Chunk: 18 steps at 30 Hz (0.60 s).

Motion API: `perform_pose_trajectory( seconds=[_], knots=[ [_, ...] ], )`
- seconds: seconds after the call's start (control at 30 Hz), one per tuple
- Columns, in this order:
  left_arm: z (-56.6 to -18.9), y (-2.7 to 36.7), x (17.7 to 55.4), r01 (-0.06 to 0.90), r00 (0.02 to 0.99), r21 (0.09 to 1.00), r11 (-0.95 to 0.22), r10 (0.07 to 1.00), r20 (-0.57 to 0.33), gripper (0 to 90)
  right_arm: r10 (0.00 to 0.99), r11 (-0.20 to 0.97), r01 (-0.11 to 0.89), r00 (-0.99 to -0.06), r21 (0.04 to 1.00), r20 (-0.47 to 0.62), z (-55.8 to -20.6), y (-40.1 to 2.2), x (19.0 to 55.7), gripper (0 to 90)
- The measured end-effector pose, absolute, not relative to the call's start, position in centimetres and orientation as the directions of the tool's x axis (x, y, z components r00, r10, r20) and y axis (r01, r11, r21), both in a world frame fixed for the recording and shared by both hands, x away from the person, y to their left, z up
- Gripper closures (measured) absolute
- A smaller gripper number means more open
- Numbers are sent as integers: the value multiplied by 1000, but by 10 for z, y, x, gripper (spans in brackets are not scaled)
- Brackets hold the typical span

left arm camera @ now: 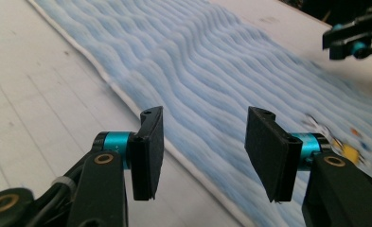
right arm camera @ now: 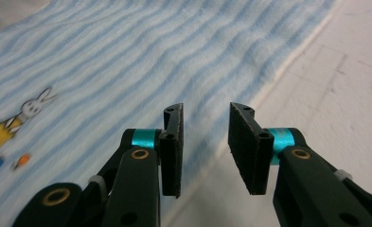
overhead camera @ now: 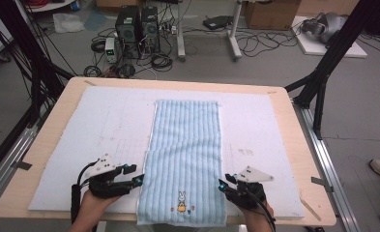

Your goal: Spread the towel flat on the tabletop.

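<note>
I see both grippers, left (overhead camera: 138, 181) and right (overhead camera: 222, 184), apart and empty beside the towel (overhead camera: 185, 154); its near hem is cut off.

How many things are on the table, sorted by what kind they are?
Towels: 1, the blue striped towel with a bunny on it
White mats: 1, the mat under the towel
Grippers: 2, the left gripper and the right gripper, both open at the towel's edges
Total: 4
</note>
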<state>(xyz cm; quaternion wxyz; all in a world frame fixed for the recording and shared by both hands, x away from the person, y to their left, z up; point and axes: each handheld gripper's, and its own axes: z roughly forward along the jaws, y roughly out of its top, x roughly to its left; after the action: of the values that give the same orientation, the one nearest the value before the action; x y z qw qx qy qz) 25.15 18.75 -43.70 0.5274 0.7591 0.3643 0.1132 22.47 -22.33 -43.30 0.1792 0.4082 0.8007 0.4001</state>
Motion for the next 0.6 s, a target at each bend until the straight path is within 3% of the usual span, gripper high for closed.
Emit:
perform_pose_trajectory(
  seconds=[0.07, 0.13, 0.2, 0.37, 0.43, 0.57, 0.6],
  knots=[
    [-436, 186, 263, 438, 687, 886, -152, 693, -221, 482, 792, 362, 524, -609, 771, 42, -436, -217, 231, 690],
    [-435, 186, 270, 439, 681, 888, -136, 695, -230, 483, 768, 436, 530, -640, 727, 6, -443, -208, 233, 802],
    [-435, 187, 273, 438, 674, 891, -124, 701, -233, 485, 759, 453, 520, -651, 724, -8, -444, -207, 231, 860],
    [-436, 190, 272, 441, 669, 888, -128, 707, -230, 485, 728, 520, 501, -684, 693, -52, -440, -211, 222, 878],
    [-437, 191, 270, 442, 668, 888, -127, 708, -231, 485, 727, 535, 498, -683, 683, -71, -439, -212, 218, 867],
    [-441, 185, 265, 456, 679, 877, -152, 697, -233, 486, 751, 457, 497, -660, 738, -21, -438, -217, 218, 661],
    [-441, 182, 264, 461, 685, 873, -159, 689, -236, 498, 768, 414, 498, -641, 762, 2, -436, -221, 218, 654]
  ],
)
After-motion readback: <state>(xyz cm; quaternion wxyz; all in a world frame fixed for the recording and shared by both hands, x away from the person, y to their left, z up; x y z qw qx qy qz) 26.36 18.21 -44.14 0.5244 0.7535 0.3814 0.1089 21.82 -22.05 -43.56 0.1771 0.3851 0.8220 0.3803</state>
